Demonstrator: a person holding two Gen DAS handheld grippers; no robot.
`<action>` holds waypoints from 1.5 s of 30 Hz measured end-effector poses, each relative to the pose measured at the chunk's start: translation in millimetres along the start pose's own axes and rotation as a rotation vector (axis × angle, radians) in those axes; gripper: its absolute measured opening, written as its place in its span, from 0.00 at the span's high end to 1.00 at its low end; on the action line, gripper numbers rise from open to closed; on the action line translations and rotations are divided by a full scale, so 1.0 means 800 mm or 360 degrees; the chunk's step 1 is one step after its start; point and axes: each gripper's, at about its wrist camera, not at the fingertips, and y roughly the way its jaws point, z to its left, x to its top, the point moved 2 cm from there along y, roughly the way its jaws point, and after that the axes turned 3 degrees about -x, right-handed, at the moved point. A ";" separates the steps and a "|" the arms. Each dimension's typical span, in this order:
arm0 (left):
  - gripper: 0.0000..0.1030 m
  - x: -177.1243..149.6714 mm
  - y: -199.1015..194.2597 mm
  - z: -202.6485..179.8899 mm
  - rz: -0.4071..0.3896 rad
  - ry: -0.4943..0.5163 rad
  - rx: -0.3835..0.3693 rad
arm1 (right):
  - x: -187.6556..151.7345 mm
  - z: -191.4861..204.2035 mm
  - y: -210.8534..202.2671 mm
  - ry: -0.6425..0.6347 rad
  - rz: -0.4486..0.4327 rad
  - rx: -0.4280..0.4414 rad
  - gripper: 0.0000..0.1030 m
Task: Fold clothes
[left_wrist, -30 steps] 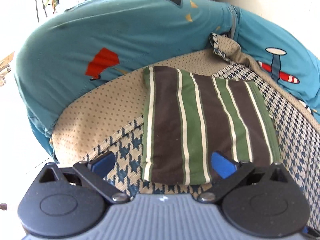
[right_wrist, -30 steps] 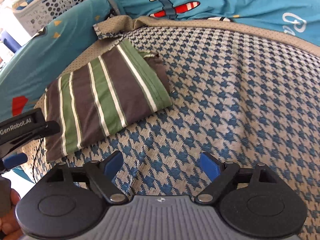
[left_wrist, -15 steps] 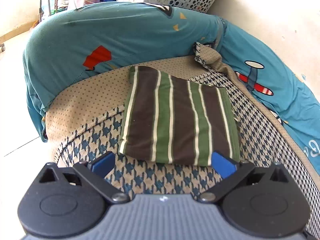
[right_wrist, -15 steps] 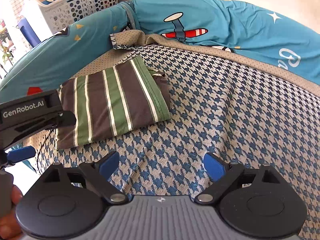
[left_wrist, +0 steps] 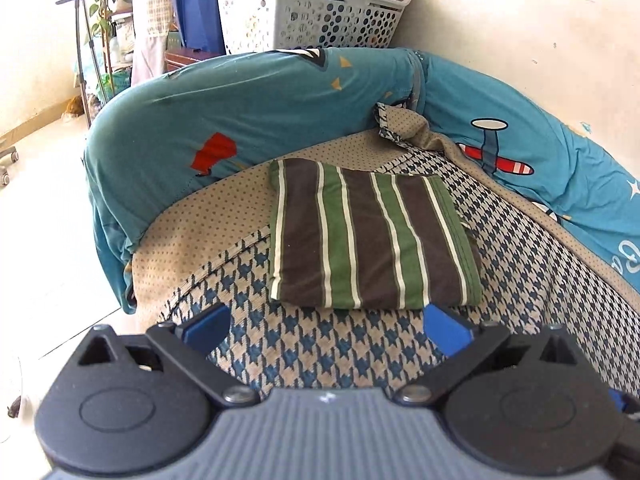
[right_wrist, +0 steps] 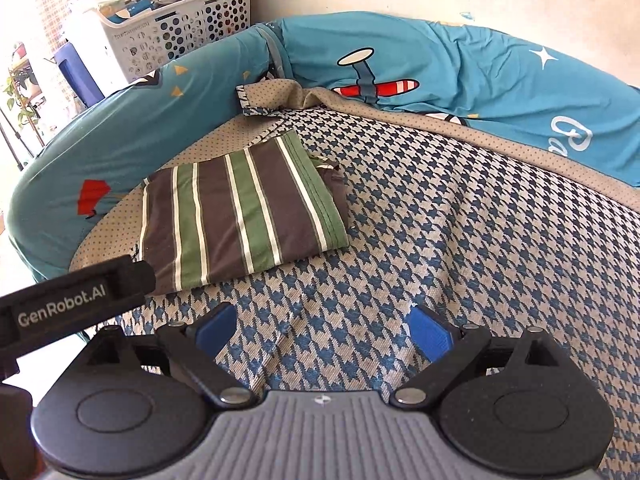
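Folded striped shirt point(left_wrist: 370, 240) flat on checked bed cover point(left_wrist: 320, 344), just ahead of left gripper point(left_wrist: 326, 326), left of right gripper point(right_wrist: 324, 326); both sets of fingers spread, empty.

The laundry basket point(left_wrist: 320, 12) at twelve o'clock holds a jumble too small to identify. At nine o'clock in the right wrist view, the left gripper's body hides the striped garment's point(right_wrist: 240, 216) near corner.
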 end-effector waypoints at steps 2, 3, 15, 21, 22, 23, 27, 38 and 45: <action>0.00 -0.004 -0.005 -0.002 -0.0005 0.0007 -0.0006 | -0.002 0.001 -0.002 0.0003 0.0003 -0.0012 0.09; 0.00 -0.006 -0.007 -0.001 -0.0017 0.0007 -0.0005 | -0.004 0.001 -0.003 0.0001 0.0004 -0.0020 0.09; 0.00 -0.021 -0.012 -0.002 -0.0054 0.0042 0.0042 | -0.022 -0.005 -0.007 0.0126 -0.0014 -0.0013 0.09; 0.00 -0.027 -0.010 0.017 -0.0032 0.0048 0.0046 | -0.027 0.004 -0.006 0.0068 -0.0015 -0.0022 0.09; 0.00 -0.029 -0.010 0.020 -0.0034 0.0047 0.0054 | -0.027 0.004 -0.006 0.0052 -0.0009 -0.0015 0.09; 0.00 -0.031 -0.009 0.023 -0.0034 0.0048 0.0066 | -0.028 0.005 -0.005 0.0035 -0.0011 -0.0013 0.09; 0.00 -0.038 -0.009 0.027 -0.0019 0.0030 0.0074 | -0.030 0.001 -0.004 -0.0001 -0.0037 -0.0088 0.09; 0.00 -0.051 -0.011 0.008 -0.0023 0.0172 0.0078 | -0.020 -0.025 -0.019 0.0121 -0.0142 -0.0095 0.10; 0.00 -0.059 -0.012 0.005 0.0000 0.0169 0.0041 | -0.015 -0.020 -0.037 0.0105 -0.0224 0.0003 0.19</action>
